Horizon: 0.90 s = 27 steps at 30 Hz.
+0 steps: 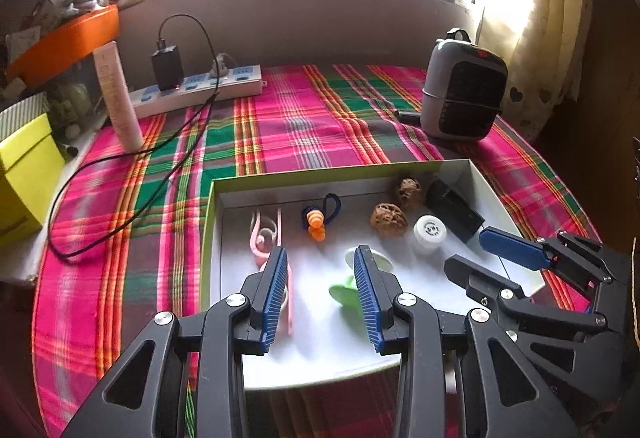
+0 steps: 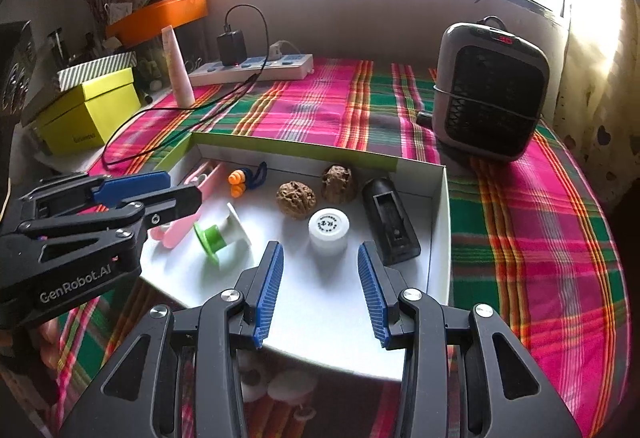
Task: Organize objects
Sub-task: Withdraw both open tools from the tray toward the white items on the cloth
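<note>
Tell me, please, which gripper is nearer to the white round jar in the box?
Right. The right gripper hovers just before the white round jar; the left gripper is over by the green spool.

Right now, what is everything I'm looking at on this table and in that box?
tray box: 1, white inside, green outside, on the cloth
walnuts: 2, brown, middle of the box
white jar: 1, white, in front of the walnuts
black holder: 1, black, right side of the box
earplugs: 1 pair, orange with blue cord, back of the box
spool: 1, green and white, lying on its side
pink clip: 1, pink, left side of the box
heater: 1, grey, back right
power strip: 1, white, back left
tube: 1, pale, upright
yellow box: 1, far left
tablecloth: 1, pink-green plaid
left tool: open, empty
right tool: open, empty
</note>
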Motion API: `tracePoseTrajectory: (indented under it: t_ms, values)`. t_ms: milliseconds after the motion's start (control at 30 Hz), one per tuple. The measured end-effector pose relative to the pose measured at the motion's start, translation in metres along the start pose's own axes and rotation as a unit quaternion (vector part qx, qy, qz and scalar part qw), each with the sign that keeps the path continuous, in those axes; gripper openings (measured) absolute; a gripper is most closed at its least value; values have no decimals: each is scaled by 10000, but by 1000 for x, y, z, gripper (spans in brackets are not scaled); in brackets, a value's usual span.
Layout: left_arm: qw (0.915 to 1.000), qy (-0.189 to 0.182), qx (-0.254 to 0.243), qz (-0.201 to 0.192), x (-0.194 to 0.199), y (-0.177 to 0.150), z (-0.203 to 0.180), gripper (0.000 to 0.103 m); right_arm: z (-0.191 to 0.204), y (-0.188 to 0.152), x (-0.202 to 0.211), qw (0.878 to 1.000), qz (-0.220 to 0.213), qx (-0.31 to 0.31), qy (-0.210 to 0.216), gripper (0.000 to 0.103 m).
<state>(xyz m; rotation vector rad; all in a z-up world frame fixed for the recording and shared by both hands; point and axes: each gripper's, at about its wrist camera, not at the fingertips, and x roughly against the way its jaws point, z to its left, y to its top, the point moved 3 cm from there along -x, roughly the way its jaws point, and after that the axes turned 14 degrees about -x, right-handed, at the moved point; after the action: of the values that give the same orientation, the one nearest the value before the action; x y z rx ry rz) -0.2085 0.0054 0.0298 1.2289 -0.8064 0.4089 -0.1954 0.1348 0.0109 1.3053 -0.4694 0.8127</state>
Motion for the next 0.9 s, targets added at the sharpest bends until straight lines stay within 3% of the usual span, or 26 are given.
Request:
tracePoseTrajectory:
  t_ms: [433,900]
  values:
    - [9992,227,251,-198,26,-17,0,33,-5,-13,25,9997,-197,-141,32,40]
    - [9988,206,371,-250,44,-43,-8,33,-14,-34,41,9995,-247,-187,-6,40]
